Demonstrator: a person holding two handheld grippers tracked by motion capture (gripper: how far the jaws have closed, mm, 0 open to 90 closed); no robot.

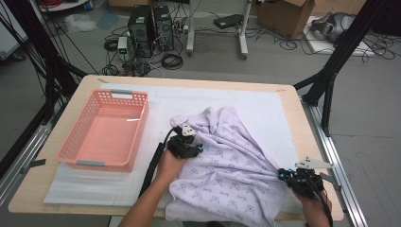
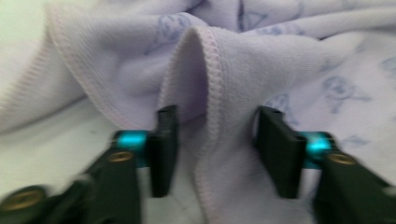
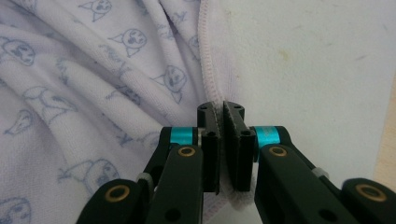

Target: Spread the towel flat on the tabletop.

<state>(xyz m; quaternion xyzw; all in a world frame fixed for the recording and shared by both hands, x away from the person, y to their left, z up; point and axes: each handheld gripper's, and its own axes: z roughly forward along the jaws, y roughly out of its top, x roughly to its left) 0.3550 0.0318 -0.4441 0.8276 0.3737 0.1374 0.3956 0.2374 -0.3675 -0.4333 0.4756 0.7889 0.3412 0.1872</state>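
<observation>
A pale lilac blanket [image 1: 227, 156] printed with small blue cat faces lies crumpled on the white mat, its near edge hanging over the table front. My left gripper [image 1: 197, 149] rests at the blanket's left side. In the left gripper view its jaws [image 2: 217, 140] stand apart around an upright fold of the hemmed edge [image 2: 210, 70], and the pads do not squeeze it. My right gripper [image 1: 283, 174] is at the blanket's right corner. In the right gripper view it [image 3: 223, 140] is shut on the stitched hem [image 3: 205, 56], and the cloth [image 3: 93, 70] spreads away to the left.
A pink slotted basket [image 1: 113, 94] with nothing inside stands on the left half of the white mat [image 1: 265, 104]. The wooden table [image 1: 85, 90] ends close to my right gripper. Black frame posts, cables and computer towers [image 1: 151, 26] stand on the floor beyond.
</observation>
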